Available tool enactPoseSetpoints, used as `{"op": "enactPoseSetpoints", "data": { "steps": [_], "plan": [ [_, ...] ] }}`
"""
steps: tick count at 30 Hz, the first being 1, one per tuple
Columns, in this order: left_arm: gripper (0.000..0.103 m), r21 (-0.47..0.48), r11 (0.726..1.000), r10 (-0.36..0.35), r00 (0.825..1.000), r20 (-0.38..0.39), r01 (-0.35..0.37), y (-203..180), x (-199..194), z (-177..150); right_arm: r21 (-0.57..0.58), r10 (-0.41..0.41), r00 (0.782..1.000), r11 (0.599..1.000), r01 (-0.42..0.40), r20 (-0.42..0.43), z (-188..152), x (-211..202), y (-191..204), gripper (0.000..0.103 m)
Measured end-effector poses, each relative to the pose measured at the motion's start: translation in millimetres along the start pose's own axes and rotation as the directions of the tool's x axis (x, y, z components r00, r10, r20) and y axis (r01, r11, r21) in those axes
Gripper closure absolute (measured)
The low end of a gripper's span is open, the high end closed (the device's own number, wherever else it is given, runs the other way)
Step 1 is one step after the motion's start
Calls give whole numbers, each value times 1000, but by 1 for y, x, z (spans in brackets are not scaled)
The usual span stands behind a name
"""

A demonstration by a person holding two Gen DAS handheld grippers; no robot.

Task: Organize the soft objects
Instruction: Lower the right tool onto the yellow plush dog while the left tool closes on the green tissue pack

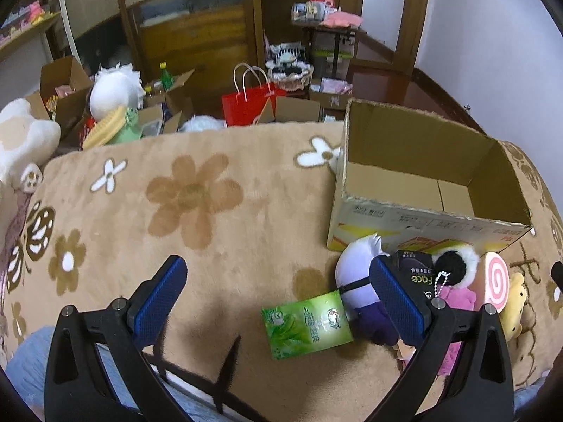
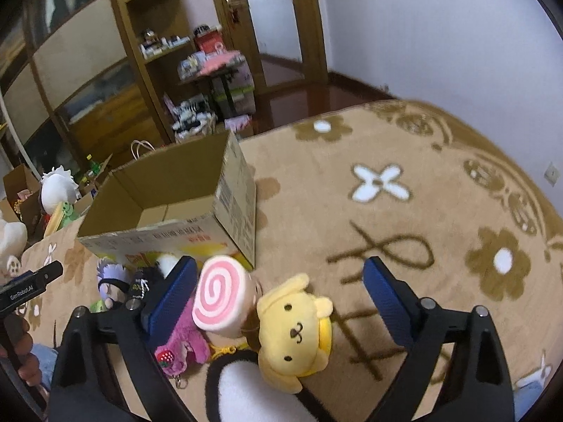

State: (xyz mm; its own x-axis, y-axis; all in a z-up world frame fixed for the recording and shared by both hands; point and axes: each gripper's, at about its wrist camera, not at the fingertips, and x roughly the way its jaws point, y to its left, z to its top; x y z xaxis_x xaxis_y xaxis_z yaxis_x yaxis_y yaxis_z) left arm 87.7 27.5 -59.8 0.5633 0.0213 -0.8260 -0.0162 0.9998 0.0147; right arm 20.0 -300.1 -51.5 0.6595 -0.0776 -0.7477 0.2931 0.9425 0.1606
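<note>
One yellow floppy-eared dog plush (image 2: 295, 327) at six o'clock between the right gripper's (image 2: 281, 299) wide-spread, empty fingers; left gripper (image 1: 278, 288) likewise agape, empty.

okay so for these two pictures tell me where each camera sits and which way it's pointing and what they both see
Left wrist: rides the left claw, looking forward over the tan flowered fleece blanket at the green tissue packet; both blue-padded fingers show, spread open.
Right wrist: rides the right claw, looking down at the yellow dog plush; its open fingers, and the person's hand on the left claw, show.
Shared: the open cardboard box, the pink swirl roll plush, the blanket.
</note>
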Motion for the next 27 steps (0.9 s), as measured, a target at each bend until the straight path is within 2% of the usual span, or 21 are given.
{"op": "enactPoseSetpoints", "data": {
  "steps": [8,14,17,27],
  "plan": [
    [1,-7,1000,16,996,-92,-16,-1,23,-7,100,51,990,994,-37,-134,-8,35,-15,25],
    [1,-16,1000,16,985,-172,-19,-1,43,-13,102,51,978,994,-31,-201,-16,50,-15,25],
    [1,-16,999,44,982,-182,-47,-2,47,-16,100,47,973,995,-25,-225,-19,55,-15,25],
    [1,25,999,45,969,-244,-40,-10,62,-24,135,49,959,991,-11,-281,-29,74,-19,26]
  ]
}}
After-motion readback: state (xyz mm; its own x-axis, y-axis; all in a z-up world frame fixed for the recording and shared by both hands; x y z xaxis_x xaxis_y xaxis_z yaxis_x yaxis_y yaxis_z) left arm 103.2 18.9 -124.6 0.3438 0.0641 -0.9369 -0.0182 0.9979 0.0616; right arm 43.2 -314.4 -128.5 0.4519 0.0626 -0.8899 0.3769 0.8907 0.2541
